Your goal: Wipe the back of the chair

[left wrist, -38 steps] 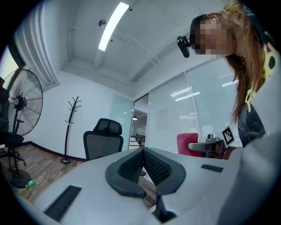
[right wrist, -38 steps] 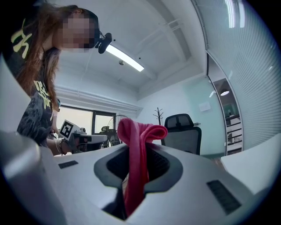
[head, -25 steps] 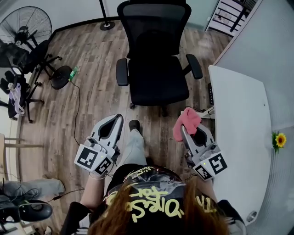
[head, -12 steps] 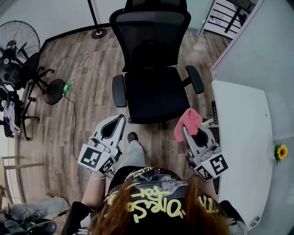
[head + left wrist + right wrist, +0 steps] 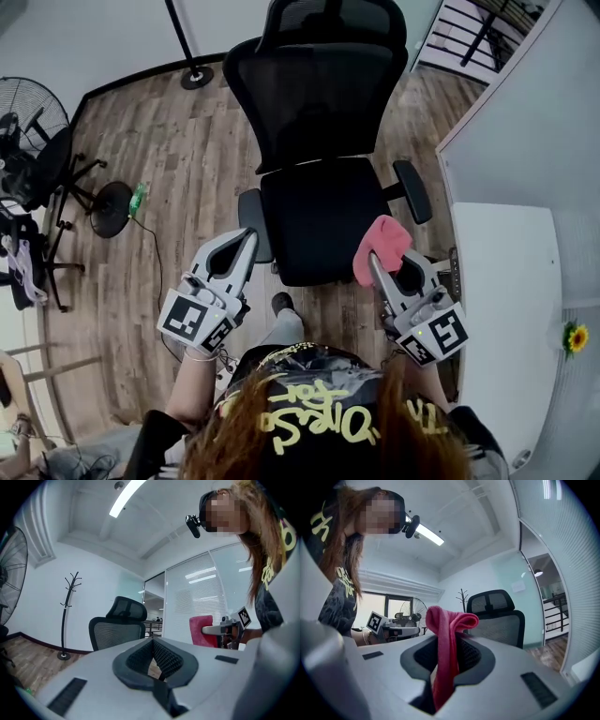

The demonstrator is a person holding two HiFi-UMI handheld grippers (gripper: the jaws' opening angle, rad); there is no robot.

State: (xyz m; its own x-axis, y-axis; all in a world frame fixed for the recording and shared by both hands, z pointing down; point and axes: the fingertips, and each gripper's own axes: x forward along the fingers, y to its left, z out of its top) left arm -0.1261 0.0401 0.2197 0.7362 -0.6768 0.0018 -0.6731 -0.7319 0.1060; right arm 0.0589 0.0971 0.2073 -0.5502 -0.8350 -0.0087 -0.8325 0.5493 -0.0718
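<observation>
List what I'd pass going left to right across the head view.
standing fan → left gripper → office chair → pink cloth → white desk → sunflower

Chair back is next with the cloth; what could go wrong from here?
The cloth is only pinched by a fold in the right gripper; dragging on the mesh backrest might pull it free.
The backrest lies beyond the seat, and pressing may swivel it away.
The armrest sits close to the right gripper and could snag it.
</observation>
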